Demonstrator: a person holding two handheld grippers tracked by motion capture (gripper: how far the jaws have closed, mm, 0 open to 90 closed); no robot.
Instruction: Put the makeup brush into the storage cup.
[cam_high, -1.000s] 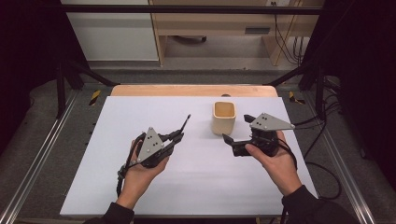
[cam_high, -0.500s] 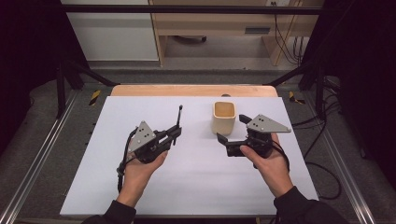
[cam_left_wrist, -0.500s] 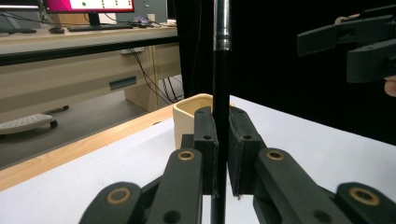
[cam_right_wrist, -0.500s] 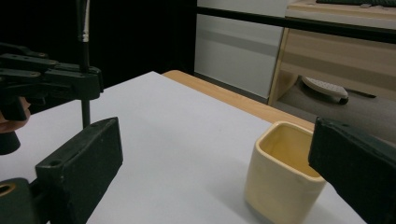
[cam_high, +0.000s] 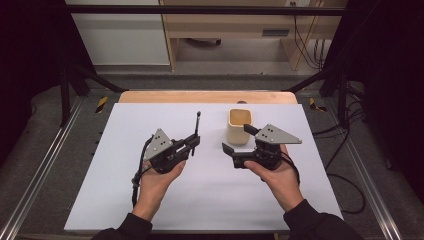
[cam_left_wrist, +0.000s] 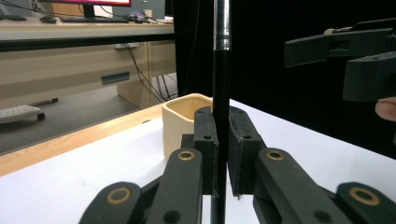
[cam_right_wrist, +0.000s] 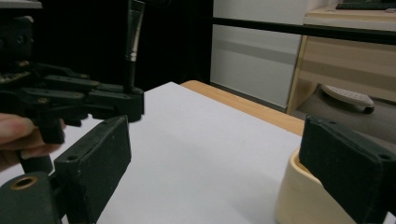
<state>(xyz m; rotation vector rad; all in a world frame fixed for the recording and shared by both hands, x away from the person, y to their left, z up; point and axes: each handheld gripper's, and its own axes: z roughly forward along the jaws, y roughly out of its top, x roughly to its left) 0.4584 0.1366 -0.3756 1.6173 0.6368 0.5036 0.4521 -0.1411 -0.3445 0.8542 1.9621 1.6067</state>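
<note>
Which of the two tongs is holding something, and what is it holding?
The left tongs are holding a thin black rod, clamped upright between shut jaws. The right tongs stand wide open with nothing gripped, beside the cream cup.

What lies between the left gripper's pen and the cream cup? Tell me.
Nothing: in the high view, bare white table top separates the pen from the cup.

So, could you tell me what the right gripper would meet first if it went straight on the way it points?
Probably nothing nearby: the right gripper, open, points left across the white table. The cup stands just off its far jaw, and the left gripper with its pen lies roughly ahead.
</note>
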